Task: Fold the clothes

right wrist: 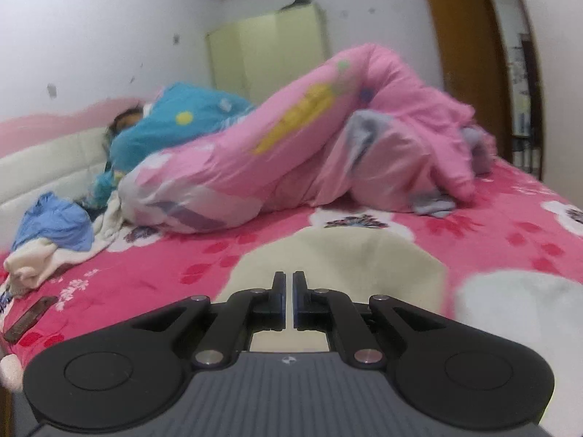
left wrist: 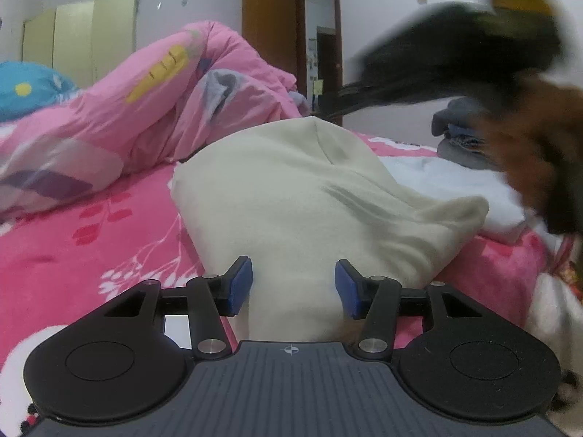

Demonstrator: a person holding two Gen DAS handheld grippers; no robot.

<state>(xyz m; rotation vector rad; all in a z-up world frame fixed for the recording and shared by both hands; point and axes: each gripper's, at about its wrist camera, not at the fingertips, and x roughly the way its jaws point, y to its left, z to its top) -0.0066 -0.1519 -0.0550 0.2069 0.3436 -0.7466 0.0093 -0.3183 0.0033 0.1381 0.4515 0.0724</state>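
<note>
Left gripper (left wrist: 293,287) stands with jaws apart, the cream garment (left wrist: 309,196) lying mid-frame between them on the pink bedsheet (left wrist: 91,240). Right gripper (right wrist: 289,300) has fingers nearly together, a slit remaining; whether cloth is pinched cannot be told. A blurred dark shape, possibly the other tool, fills the left view's upper right.

Garment (left wrist: 309,196) on bed (left wrist: 91,255), quilt (left wrist: 175,102) behind.

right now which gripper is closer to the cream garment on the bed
Hard to call; both are at it. The left gripper is open with the cream garment running between its fingers. The right gripper is nearly shut just above the garment; whether it pinches cloth is unclear.
</note>
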